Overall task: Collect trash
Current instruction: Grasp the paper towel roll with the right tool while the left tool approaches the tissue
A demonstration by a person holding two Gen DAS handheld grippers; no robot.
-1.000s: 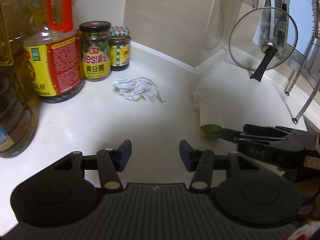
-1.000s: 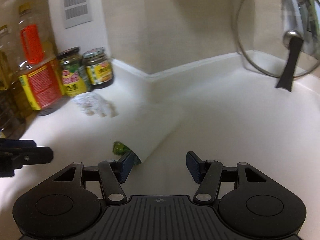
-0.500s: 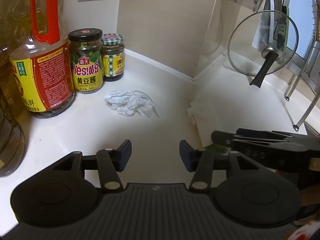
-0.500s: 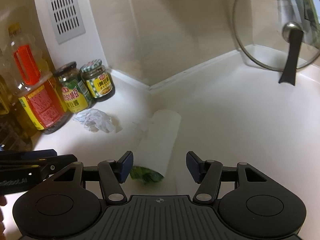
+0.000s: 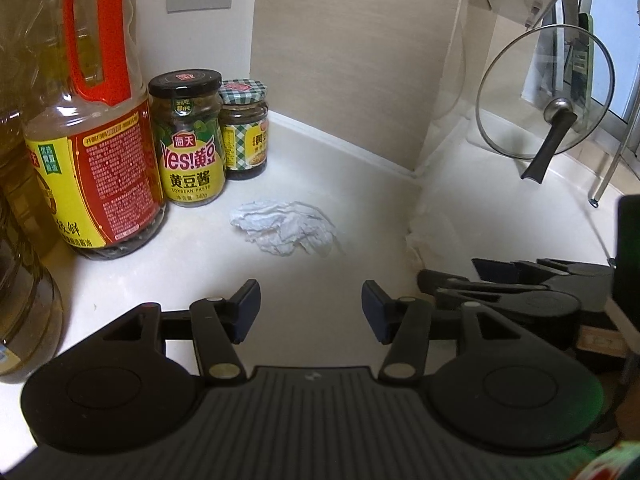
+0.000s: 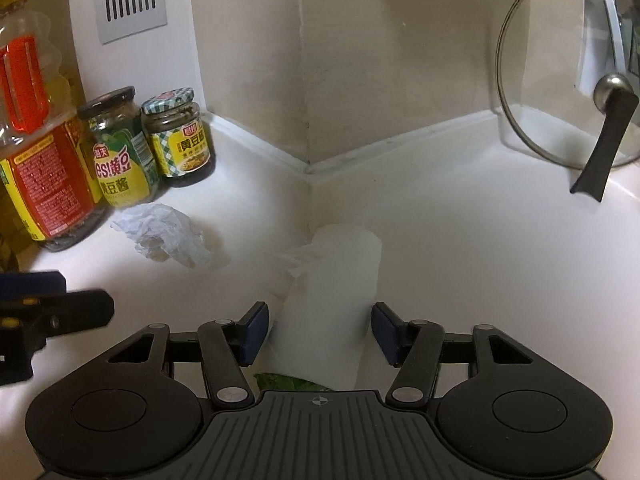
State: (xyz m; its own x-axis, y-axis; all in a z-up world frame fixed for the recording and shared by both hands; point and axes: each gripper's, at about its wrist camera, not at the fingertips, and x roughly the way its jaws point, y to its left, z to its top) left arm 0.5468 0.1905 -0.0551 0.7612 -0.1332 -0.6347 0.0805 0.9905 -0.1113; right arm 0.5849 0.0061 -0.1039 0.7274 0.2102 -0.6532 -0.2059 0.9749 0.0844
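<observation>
A crumpled white tissue (image 5: 286, 226) lies on the white counter in front of the jars; it also shows in the right wrist view (image 6: 164, 236). My left gripper (image 5: 311, 310) is open and empty, a short way short of the tissue. A white paper roll (image 6: 328, 296) lies on the counter with a green scrap (image 6: 288, 381) at its near end. My right gripper (image 6: 319, 332) is open, its two fingers on either side of the roll's near part, not closed on it. The right gripper also shows in the left wrist view (image 5: 456, 280).
A large oil bottle with a red handle (image 5: 92, 148), a soybean paste jar (image 5: 188, 140) and a smaller jar (image 5: 244, 130) stand at the back left. A glass pot lid (image 6: 568, 76) leans against the wall at the right. The walls meet in a corner (image 6: 306, 168).
My right gripper has swung left so the paper roll now lies between its fingers. My left gripper has moved closer to the tissue and jars.
</observation>
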